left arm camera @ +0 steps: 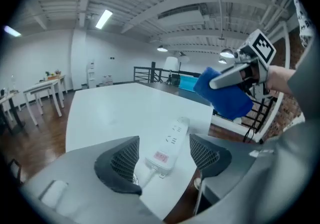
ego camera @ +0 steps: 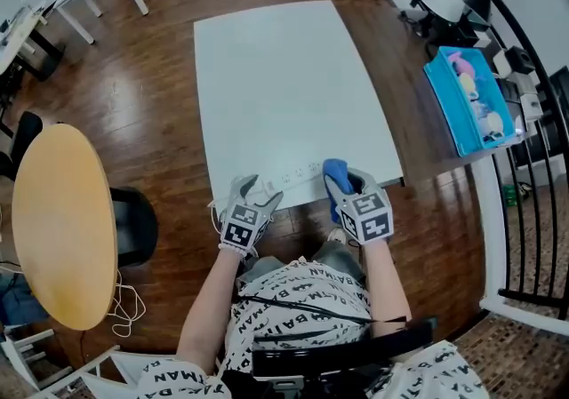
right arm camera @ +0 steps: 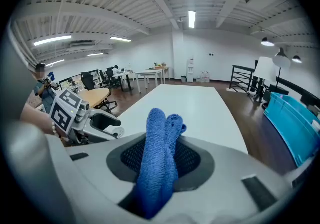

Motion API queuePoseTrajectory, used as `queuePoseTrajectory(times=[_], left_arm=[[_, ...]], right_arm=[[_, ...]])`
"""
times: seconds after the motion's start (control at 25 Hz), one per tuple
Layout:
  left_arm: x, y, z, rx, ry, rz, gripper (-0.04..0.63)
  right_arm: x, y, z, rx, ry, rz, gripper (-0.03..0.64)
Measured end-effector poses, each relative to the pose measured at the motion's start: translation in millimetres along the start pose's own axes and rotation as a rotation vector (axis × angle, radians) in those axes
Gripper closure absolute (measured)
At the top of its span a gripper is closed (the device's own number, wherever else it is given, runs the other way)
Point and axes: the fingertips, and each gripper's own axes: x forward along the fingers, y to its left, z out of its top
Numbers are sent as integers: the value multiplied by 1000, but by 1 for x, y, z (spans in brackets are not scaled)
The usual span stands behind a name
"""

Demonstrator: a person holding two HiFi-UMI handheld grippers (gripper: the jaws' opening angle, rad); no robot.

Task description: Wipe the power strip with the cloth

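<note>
White table (ego camera: 284, 77) bears power strip (left arm camera: 170, 145); right claw (right arm camera: 161, 163) holds cloth (right arm camera: 159, 130), seemingly above it.

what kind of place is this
Likely an open-plan office or workshop on an upper level: a large white table, rows of desks with office chairs further back, and a black railing along the open edge.

Power strip (left arm camera: 172, 140) label (left arm camera: 160, 157): print too sm. to read; cord (left arm camera: 147, 177) vanishes under my left tool (left arm camera: 164, 154). Cloth (right arm camera: 156, 133) lower end hidden betw. right tool (right arm camera: 161, 158) jaws.
</note>
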Motion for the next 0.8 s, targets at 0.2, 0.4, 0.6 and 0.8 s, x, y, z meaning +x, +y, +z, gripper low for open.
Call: queuePoseTrajectory(times=[0.2, 0.4, 0.6, 0.8], left_arm=[[30, -3, -26, 197, 137, -39, 247], [56, -4, -44, 272, 235, -81, 245], [59, -5, -48, 257, 266, -124, 284], [54, -6, -42, 280, 245, -103, 299]], right_arm=[[0, 1, -5, 4, 17, -3, 482], [-2, -5, -15, 9, 32, -14, 482], [-4, -11, -22, 23, 43, -24, 482], [0, -6, -24, 5, 61, 11, 482]])
